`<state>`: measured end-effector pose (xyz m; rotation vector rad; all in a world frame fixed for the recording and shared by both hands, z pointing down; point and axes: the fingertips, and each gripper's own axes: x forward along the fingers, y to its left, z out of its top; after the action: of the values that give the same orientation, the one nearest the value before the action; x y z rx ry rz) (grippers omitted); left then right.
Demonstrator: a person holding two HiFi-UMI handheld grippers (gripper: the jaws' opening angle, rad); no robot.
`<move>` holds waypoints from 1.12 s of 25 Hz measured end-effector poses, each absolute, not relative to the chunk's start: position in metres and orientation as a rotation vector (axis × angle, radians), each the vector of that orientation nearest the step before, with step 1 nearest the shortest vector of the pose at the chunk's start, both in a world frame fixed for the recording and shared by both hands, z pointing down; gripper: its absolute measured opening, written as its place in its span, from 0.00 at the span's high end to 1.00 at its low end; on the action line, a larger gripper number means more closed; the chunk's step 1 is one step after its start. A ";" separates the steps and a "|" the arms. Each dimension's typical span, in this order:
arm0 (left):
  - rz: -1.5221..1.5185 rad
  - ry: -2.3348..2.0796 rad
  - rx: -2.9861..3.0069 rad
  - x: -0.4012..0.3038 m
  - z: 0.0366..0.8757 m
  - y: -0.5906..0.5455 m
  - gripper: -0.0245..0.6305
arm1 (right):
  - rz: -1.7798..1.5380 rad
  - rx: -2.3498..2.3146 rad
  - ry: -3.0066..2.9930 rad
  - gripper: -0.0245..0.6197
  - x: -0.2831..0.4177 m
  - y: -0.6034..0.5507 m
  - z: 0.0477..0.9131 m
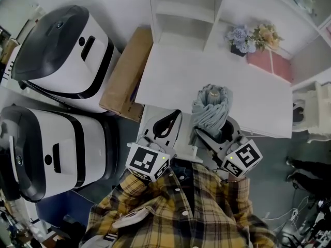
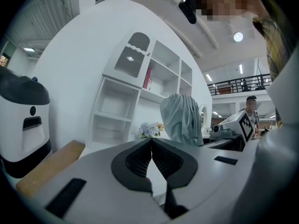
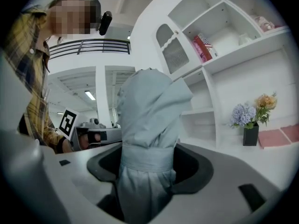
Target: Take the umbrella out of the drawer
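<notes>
Right now the white desk (image 1: 176, 81) fills the middle of my head view, with its shelf unit (image 1: 181, 14) rising along the far edge. Two big white-and-black machines (image 1: 62, 56) stand off the desk's left side, and a cardboard box (image 1: 126, 71) leans against that left edge.

The umbrella (image 1: 209, 112) is next in size, folded, grey-blue, with its strap wrapped round it. It's up in the air at the desk's near edge, towards the right corner, so I judge it's already out of the drawer. I can't pick out the drawer for certain.

My right gripper (image 1: 214, 130) is clamped on the umbrella just below the strap. The gripper's own view shows the fabric (image 3: 147, 125) filling the gap. Its long axis runs straight out along the jaws, away from me and over the desk, so any set-down goes forward.

My left gripper (image 1: 173, 120) sits just beside it on the left, pads pressed together with nothing between them.
</notes>
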<state>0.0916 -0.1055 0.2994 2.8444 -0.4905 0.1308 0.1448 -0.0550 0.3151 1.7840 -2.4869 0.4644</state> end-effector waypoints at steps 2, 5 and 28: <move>0.134 -0.494 2.842 0.091 0.300 -0.107 0.93 | 0.460 1.775 -2.498 0.49 0.143 -0.057 0.314; 0.135 -0.500 2.841 0.092 0.300 -0.108 0.93 | 0.452 1.763 -2.521 0.49 0.142 -0.060 0.310; 0.156 -0.471 2.860 0.094 0.301 -0.103 0.93 | 0.462 1.778 -2.554 0.49 0.139 -0.063 0.310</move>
<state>0.0944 -0.1035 0.3014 2.8598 -0.4705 0.1557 0.1394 -0.0628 0.3104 1.7778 -2.5535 0.4624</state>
